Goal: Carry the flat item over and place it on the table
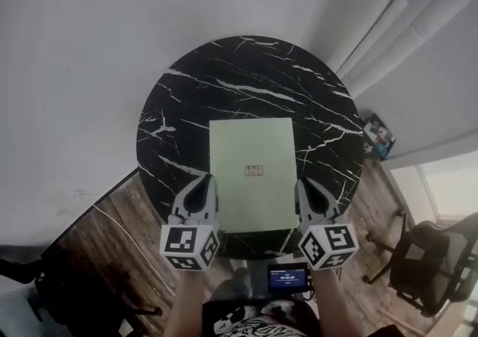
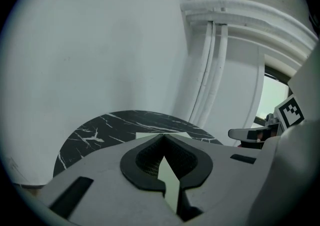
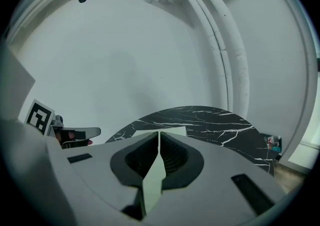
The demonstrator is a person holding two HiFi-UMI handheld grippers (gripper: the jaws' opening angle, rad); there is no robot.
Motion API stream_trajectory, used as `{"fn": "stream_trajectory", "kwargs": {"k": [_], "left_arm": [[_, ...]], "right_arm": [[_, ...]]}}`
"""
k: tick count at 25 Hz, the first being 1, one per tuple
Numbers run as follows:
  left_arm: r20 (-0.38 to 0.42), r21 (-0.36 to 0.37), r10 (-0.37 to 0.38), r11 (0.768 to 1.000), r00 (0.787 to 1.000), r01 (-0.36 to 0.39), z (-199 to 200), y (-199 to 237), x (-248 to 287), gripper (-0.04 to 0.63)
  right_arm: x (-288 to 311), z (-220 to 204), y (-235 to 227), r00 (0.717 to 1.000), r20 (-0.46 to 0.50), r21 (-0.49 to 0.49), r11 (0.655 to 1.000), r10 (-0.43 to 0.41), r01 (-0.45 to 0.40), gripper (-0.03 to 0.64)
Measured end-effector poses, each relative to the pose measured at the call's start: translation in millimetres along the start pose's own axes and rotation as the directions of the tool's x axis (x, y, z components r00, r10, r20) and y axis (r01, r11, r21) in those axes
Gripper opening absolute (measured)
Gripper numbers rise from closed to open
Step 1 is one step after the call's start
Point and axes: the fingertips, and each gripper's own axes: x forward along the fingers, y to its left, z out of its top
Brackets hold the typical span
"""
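A pale green flat sheet [image 1: 252, 175] with a small label at its middle lies level over the near half of the round black marble table [image 1: 246, 74]. My left gripper [image 1: 210, 183] is shut on the sheet's near left edge. My right gripper [image 1: 302, 187] is shut on its near right edge. In the left gripper view the left gripper [image 2: 163, 135] has its dark pads closed, with the thin sheet [image 2: 168, 171] showing edge-on between them. The right gripper view shows the same: the right gripper [image 3: 159, 133] pinches the sheet [image 3: 152, 180]. The table [image 2: 115, 125] lies beyond.
White pipes [image 1: 418, 7] run along the wall at the right. An office chair [image 1: 433, 261] stands at the lower right on the wood floor, and small items [image 1: 379, 136] lie by the wall. A small screen device [image 1: 288, 277] sits at the person's waist.
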Motion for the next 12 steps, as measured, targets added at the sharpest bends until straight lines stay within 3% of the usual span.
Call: {"fn": "stream_trajectory", "kwargs": {"k": [6, 12], "left_arm": [[0.068, 0.078, -0.025, 0.997, 0.997, 0.02, 33.9, -18.9, -27.2, 0.012], [0.12, 0.095, -0.04, 0.995, 0.992, 0.029, 57.9, -29.4, -53.4, 0.012]], "right_arm": [[-32.0, 19.9, 20.1, 0.997, 0.072, -0.018, 1.0, 0.003, -0.002, 0.023], [-62.9, 36.6, 34.2, 0.992, 0.124, -0.024, 1.0, 0.004, -0.001, 0.023]]}}
